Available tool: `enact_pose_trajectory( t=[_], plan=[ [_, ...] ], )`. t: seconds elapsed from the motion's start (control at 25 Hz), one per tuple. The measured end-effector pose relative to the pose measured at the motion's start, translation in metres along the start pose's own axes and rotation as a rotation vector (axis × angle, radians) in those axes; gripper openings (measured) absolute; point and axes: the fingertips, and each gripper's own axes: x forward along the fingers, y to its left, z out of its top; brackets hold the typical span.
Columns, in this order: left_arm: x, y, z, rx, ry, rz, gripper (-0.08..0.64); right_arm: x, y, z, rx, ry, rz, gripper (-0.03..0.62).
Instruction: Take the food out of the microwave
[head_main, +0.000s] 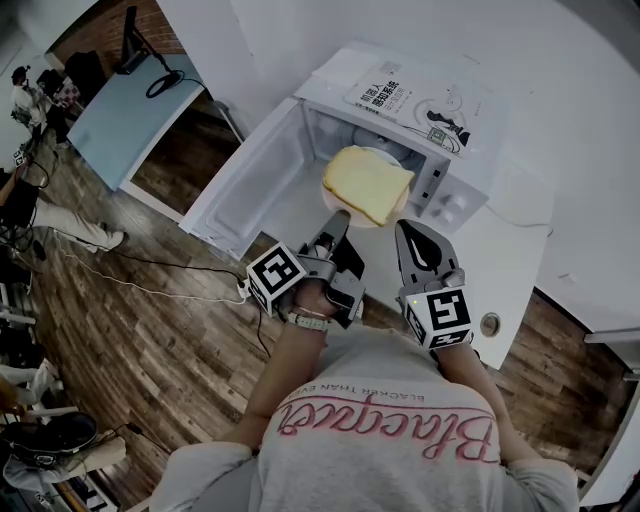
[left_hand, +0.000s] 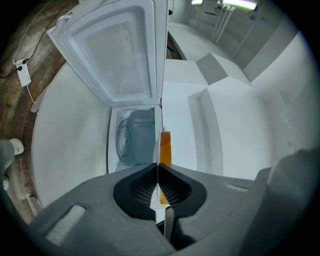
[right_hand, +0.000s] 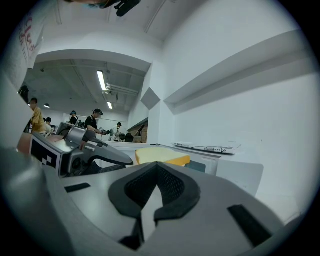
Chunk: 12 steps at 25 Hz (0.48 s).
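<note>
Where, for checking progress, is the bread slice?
Head view, centre: bread slice on a white plate before the open microwave, left gripper clamping that plate's rim.

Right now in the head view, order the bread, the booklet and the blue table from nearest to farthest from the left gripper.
1. bread, on the plate pinched by the left gripper.
2. booklet, on top of the microwave.
3. blue table, far left.
</note>
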Motion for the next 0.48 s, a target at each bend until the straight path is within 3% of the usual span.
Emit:
enact_pose_trajectory(
  t=[0.48],
  plan=[
    [-0.0001, -0.0016, -0.0030, -0.018, 0.008, -0.009, 0.015, -0.0023, 0.0010, -0.0016, -0.009, 0.009, 0.001, 0.009]
  ],
)
